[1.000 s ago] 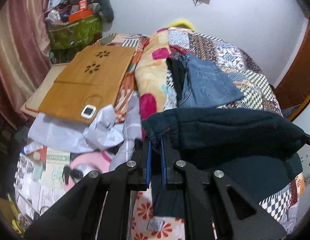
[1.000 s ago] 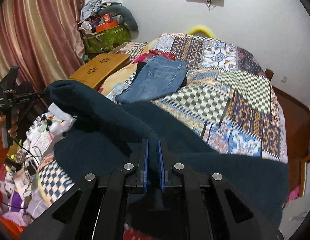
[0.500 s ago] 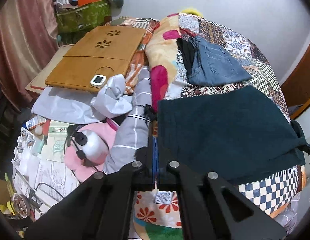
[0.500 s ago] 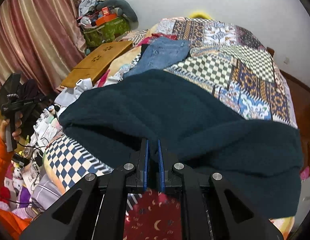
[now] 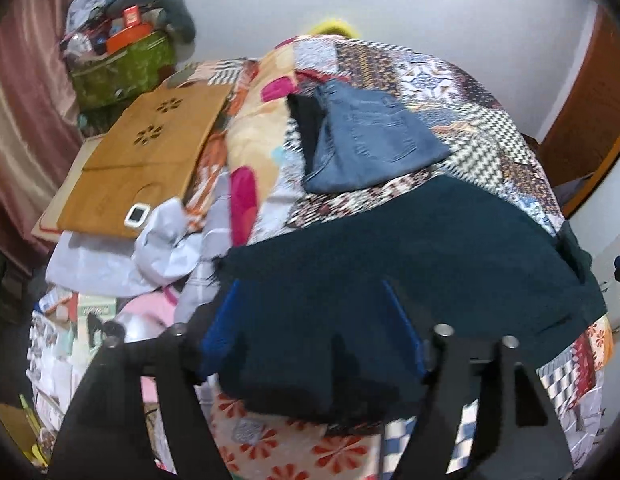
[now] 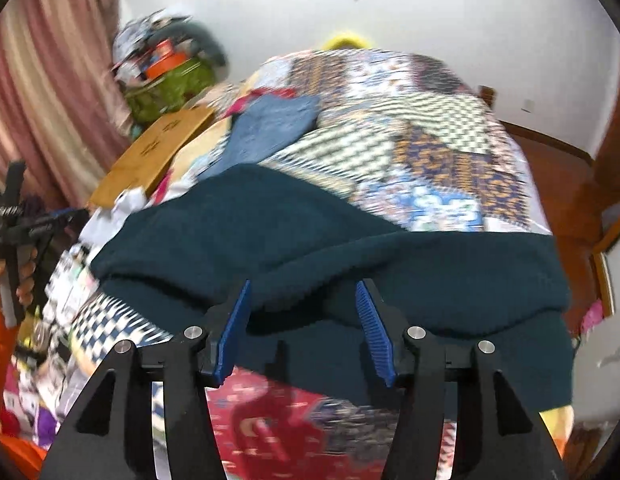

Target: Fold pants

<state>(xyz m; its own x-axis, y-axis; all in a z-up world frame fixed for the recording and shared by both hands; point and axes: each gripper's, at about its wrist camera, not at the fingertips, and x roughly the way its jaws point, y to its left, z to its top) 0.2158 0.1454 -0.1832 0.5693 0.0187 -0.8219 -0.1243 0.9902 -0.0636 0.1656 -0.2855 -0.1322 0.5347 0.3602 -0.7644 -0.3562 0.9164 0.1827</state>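
A patchwork bedspread fills the upper half of both wrist views, and across its near edge, through the centre and lower right of each frame, lie the dark teal pants, doubled over so that a thick rolled fold runs across the middle of the right wrist view. The cloth looks like heavy fleece: soft, limp, likely to sag and drag rather than slip, so a pinch through both layers at the outer corners of the near edge seems the surest hold. Folded blue jeans sit above centre, a wooden lap desk at upper left. At the bottom of each frame, the left gripper and right gripper stand wide apart over the pants, apparently gripping nothing, though motion blur leaves contact uncertain.
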